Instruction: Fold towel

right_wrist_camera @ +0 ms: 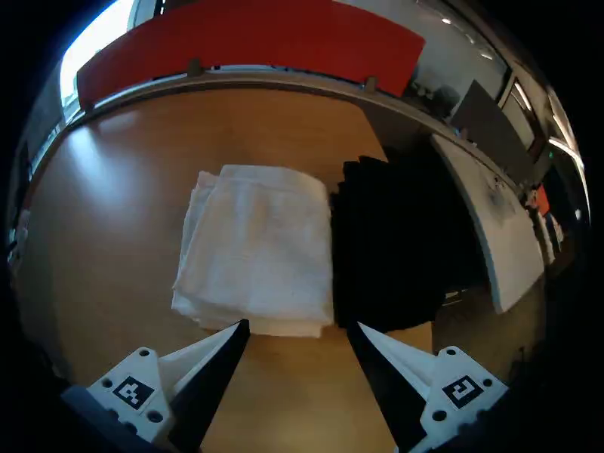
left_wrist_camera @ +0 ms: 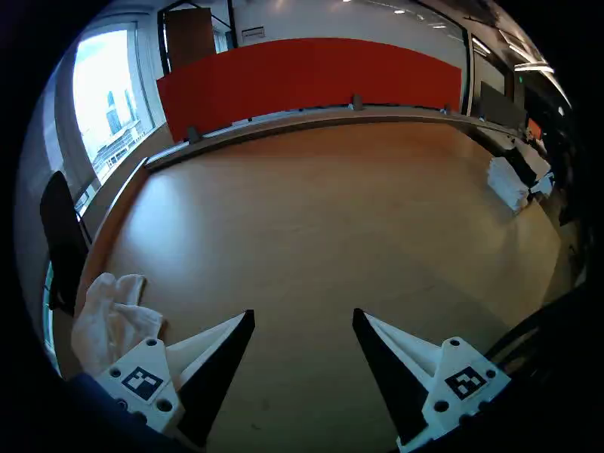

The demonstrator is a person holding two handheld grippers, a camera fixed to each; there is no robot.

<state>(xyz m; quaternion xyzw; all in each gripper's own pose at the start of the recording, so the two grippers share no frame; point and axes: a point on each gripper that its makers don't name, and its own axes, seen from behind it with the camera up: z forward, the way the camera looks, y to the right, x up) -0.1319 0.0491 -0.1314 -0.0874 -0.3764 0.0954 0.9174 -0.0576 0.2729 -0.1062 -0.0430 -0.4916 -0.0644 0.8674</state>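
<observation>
A folded white towel stack (right_wrist_camera: 257,253) lies on the wooden table (right_wrist_camera: 113,226), just beyond my right gripper (right_wrist_camera: 298,326), which stands open with nothing between its fingers. The same stack (left_wrist_camera: 507,181) appears small at the far right of the left gripper view. A crumpled white towel (left_wrist_camera: 112,317) lies at the table's left edge, close beside the left finger (left_wrist_camera: 219,355) of my left gripper (left_wrist_camera: 303,314). That gripper is open over bare wood (left_wrist_camera: 317,226).
A black folded pile (right_wrist_camera: 392,241) lies against the white stack's right side. A red partition (left_wrist_camera: 302,75) runs along the table's far edge. A dark chair back (left_wrist_camera: 62,234) stands at the left. A white desk (right_wrist_camera: 491,226) stands beyond the table's right edge.
</observation>
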